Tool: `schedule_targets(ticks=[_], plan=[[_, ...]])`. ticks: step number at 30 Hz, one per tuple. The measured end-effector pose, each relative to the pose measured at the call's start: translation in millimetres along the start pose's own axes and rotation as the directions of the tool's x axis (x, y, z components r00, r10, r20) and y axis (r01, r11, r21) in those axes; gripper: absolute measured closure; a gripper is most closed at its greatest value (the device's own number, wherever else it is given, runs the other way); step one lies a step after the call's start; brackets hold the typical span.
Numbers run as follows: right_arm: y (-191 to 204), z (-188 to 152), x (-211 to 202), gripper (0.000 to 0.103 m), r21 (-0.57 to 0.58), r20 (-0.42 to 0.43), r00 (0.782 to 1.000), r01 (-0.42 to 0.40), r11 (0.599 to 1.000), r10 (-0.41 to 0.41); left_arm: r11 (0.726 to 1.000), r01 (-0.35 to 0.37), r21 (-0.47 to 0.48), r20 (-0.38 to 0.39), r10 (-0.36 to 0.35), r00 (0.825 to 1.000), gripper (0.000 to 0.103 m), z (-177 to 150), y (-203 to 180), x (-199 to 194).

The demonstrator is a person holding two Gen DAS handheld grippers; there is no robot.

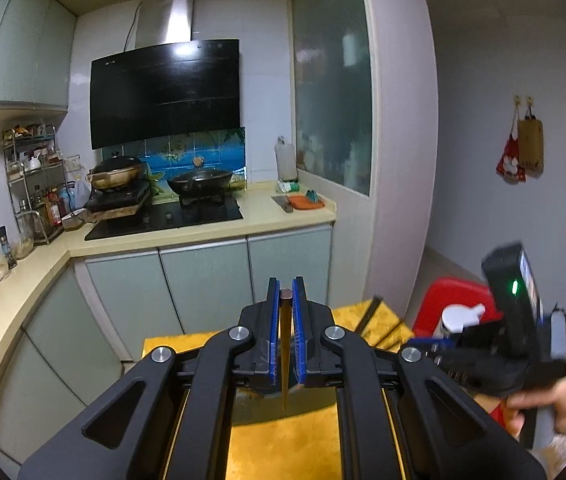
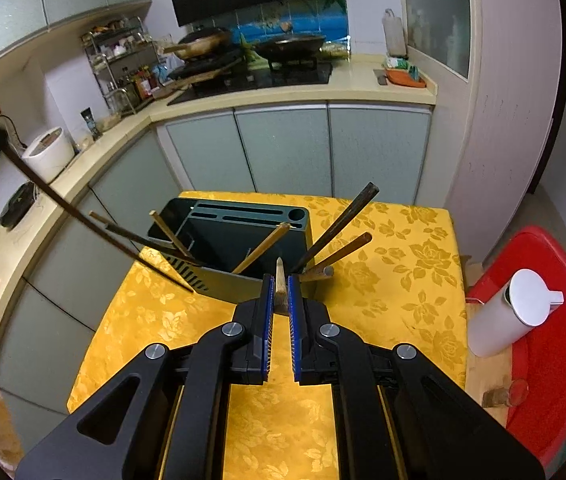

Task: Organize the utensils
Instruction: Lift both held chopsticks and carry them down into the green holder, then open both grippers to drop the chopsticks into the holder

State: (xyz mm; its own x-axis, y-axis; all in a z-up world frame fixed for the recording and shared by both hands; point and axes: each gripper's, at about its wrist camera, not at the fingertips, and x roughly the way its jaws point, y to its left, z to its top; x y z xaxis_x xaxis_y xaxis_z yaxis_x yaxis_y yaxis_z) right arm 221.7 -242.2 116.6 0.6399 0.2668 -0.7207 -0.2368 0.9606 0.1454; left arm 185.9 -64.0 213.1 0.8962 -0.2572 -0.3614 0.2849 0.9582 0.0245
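Note:
My left gripper is shut on a brown chopstick, held high above the yellow table with the stick pointing down; the same stick crosses the left of the right wrist view. My right gripper is shut on a pale wooden chopstick, just in front of a dark green utensil holder on the yellow floral tablecloth. Several chopsticks lean out of the holder's compartments. The right gripper's body shows blurred in the left wrist view.
A white dispenser bottle stands on a red stool right of the table. Kitchen counter with woks, spice rack and rice cooker lies behind. Cabinet doors face the table's far edge.

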Motion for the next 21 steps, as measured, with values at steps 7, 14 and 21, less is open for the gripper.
schedule_targets(ticks=[7, 14, 21], plan=[[2.4, 9.9, 4.4, 0.095, -0.022, -0.004, 1.000, 0.014, 1.000, -0.015, 0.999, -0.050, -0.011, 0.023, 0.050, 0.998, 0.097, 27.9, -2.4, 32.0], [4.0, 15.4, 11.2, 0.095, -0.022, -0.016, 1.000, 0.017, 1.000, -0.017, 0.998, -0.066, -0.007, -0.026, 0.066, 0.997, 0.097, 14.8, -6.8, 73.5], [-0.5, 24.7, 27.1, 0.095, 0.026, -0.057, 0.998, 0.000, 1.000, 0.001, 0.995, -0.082, -0.055, -0.148, 0.073, 0.986, 0.097, -22.1, 8.5, 122.0]])
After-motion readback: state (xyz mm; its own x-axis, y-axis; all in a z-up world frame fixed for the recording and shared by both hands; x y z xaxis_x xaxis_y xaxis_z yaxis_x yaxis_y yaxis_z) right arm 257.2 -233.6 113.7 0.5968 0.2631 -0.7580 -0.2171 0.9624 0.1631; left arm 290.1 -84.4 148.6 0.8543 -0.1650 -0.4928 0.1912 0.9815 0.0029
